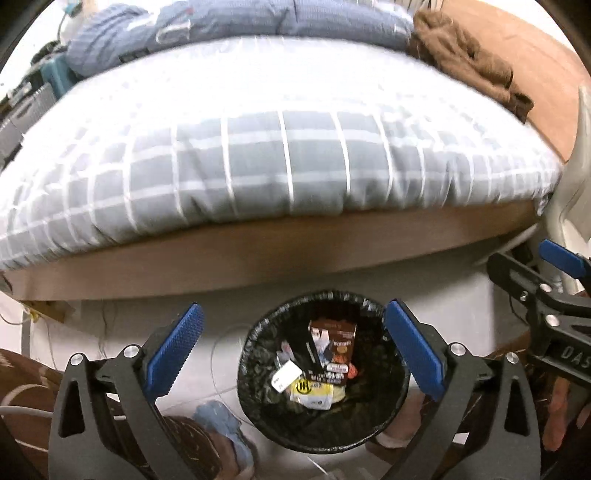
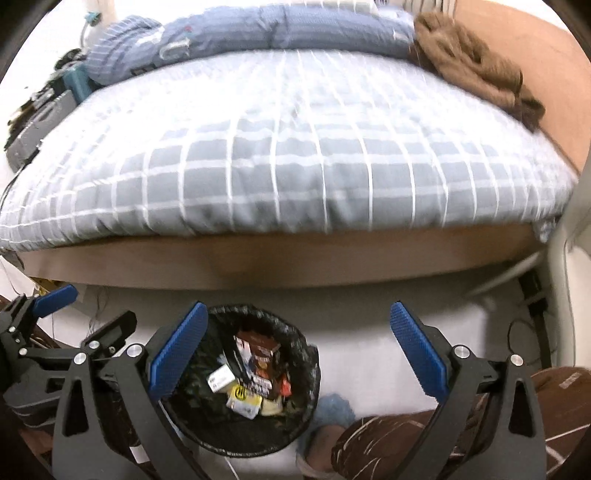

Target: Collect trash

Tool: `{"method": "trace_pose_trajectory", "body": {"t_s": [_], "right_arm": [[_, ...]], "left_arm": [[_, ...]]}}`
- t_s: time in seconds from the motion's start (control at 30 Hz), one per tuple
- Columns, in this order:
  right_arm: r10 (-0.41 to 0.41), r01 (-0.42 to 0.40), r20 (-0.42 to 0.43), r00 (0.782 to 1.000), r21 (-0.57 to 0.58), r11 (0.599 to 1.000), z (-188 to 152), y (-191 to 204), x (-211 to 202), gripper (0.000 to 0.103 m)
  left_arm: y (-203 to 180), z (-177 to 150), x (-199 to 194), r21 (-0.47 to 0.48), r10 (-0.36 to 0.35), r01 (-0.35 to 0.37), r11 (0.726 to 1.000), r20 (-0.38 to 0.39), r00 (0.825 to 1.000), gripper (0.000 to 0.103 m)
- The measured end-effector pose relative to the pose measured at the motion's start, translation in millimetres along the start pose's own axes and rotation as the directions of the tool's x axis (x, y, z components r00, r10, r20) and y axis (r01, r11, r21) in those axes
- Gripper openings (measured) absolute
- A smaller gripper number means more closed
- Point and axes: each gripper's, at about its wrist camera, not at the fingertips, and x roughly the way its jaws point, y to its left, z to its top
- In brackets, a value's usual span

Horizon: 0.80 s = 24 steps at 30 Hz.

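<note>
Trash lies inside a round bin lined with a black plastic bag, and this bin stands on the pale floor in front of a bed. Among the pieces are a brown snack packet, a small white box, a yellow and white wrapper and a dark printed carton. In the right wrist view the same trash is seen in the bin, low and to the left.

The left gripper hangs above the bin with its blue fingers spread wide; nothing is between them, and the bin's opening shows in the gap. The right gripper is also spread wide and empty. Its left finger covers a part of the bin's rim in the picture, and the rest of the gap shows bare floor. Each gripper appears at the edge of the other's view, so the two are side by side.

Behind the bin runs the brown wooden side of the bed. A grey quilt with white checks covers the mattress, a blue striped pillow lies at the far end, and a brown cloth is heaped at the far right. Near the bin, a foot in a light blue slipper and a leg in brown patterned trousers of the person are visible.
</note>
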Motion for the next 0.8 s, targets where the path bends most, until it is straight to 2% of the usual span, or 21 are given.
{"method": "trace_pose_trajectory", "body": {"t_s": [0.17,0.33,0.57,0.8], "right_arm": [[0.014,-0.013,0.083,0.996,-0.014,1.0,12.8,4.0,-40.0,0.095],[0.029,-0.024,0.156,0.987,-0.037,0.999,21.6,12.3,-84.2,0.095],[0.047,-0.036,0.203,0.978,-0.059,0.998,18.0,23.8,-128.7,0.095],[0.047,-0.035,0.198,0.979,-0.067,0.997,9.7,32.8,-145.1,0.095]], "left_arm": [[11.0,14.7,-48.8,-0.043,-0.012,0.015,0.999,0.079,0.997,0.097],[13.2,20.0,-101.7,-0.048,0.014,-0.006,0.999,0.18,0.984,0.097],[12.5,10.8,-144.7,-0.05,-0.007,0.018,0.999,0.221,0.975,0.097],[13.9,3.0,-169.8,-0.048,0.003,0.009,0.999,0.243,0.97,0.097]]}}
